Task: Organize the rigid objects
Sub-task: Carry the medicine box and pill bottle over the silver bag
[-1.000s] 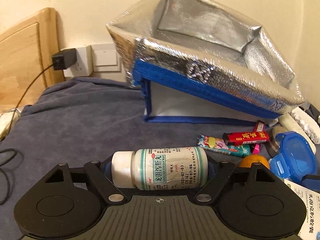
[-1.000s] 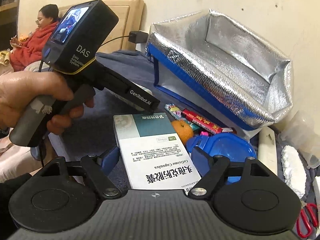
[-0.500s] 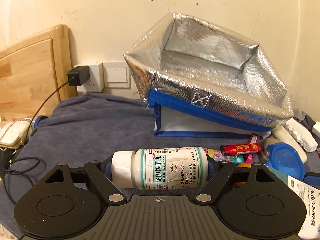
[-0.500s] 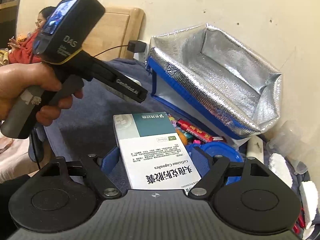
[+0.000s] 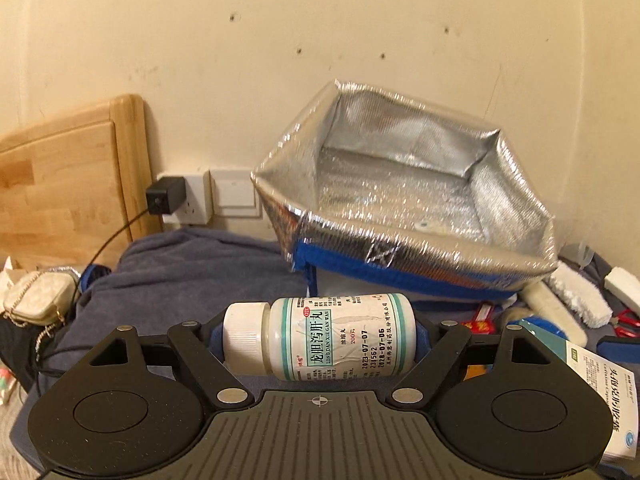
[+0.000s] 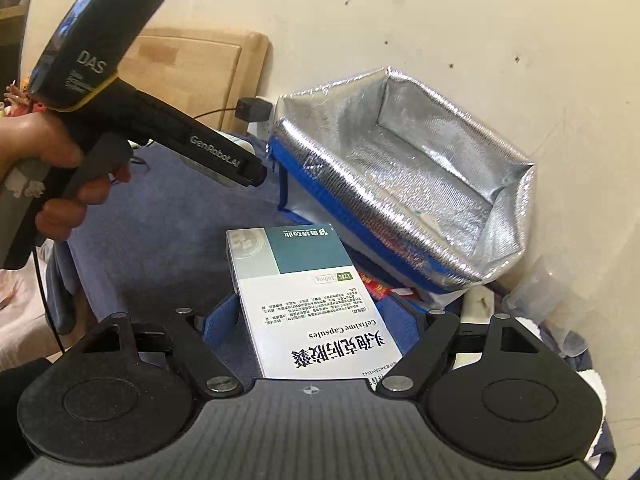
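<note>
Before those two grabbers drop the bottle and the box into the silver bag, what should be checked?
1. Left gripper clamps pill bottle end to end: ok.
2. Right gripper holds cefixime capsule box: ok.
3. Foil-lined cooler bag mouth open: ok.
4. Room on bag floor: ok, nearly bare.
5. Bag standing steady: cannot tell, it leans on the wall.
6. Grippers clear of each other: ok.

White pill bottle (image 5: 338,338) with teal-banded label, white-and-teal medicine box (image 6: 308,304), silver quilted-foil cooler bag (image 5: 404,200) with blue trim, slate-blue blanket (image 5: 192,276), black grippers.
</note>
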Motion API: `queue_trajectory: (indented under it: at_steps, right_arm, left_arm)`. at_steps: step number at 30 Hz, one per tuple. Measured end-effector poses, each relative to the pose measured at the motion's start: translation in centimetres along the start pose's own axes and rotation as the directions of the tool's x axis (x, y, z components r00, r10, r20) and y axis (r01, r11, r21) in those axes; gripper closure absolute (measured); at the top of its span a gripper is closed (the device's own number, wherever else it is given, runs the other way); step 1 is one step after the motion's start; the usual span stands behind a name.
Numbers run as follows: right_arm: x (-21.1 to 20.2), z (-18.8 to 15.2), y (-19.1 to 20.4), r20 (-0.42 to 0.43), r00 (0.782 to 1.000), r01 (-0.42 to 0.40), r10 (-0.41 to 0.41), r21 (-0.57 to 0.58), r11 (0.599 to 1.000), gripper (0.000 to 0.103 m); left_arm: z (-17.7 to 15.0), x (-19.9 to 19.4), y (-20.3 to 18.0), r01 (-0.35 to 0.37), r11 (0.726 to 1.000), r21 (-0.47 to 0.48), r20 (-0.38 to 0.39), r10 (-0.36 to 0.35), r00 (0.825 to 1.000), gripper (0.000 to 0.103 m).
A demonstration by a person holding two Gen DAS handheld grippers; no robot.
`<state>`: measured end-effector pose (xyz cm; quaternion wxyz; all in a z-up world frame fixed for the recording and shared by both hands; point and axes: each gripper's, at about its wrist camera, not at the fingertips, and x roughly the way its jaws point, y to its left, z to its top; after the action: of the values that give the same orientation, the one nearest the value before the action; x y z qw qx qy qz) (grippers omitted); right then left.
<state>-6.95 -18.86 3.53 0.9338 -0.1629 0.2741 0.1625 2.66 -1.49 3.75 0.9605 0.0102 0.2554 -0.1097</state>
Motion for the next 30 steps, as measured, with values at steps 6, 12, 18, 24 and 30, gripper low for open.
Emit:
queue_trajectory:
  at_steps: [6, 12, 18, 24, 30]
  right_arm:
    - [-1.1, 0.7, -0.8, 0.027, 0.999, 0.025, -0.026, 0.008, 1.000, 0.027]
    - [-1.9, 1.1, -1.9, 0.047, 0.998, 0.048, -0.049, 0.019, 0.999, 0.027]
    - [-2.6, 1.6, -3.1, 0.070, 0.994, 0.077, -0.079, 0.035, 0.996, 0.027]
    - [-3.0, 2.3, -5.0, 0.095, 0.989, 0.109, -0.115, 0.064, 0.992, 0.027]
    - [-2.9, 3.4, -6.9, 0.113, 0.983, 0.134, -0.144, 0.089, 0.987, 0.027]
  left_arm:
    - [1.4, -1.6, -0.7, 0.004, 1.000, 0.018, 0.042, -0.005, 0.999, 0.021]
    - [2.8, -2.4, -1.4, 0.007, 1.000, 0.029, 0.074, -0.009, 0.997, 0.021]
    - [3.9, -2.4, -2.1, 0.003, 0.999, 0.044, 0.085, -0.006, 0.996, 0.021]
    - [4.9, -1.8, -2.9, -0.004, 0.998, 0.058, 0.084, -0.001, 0.996, 0.021]
    - [6.1, -0.8, -3.6, -0.004, 0.997, 0.074, 0.085, -0.002, 0.996, 0.021]
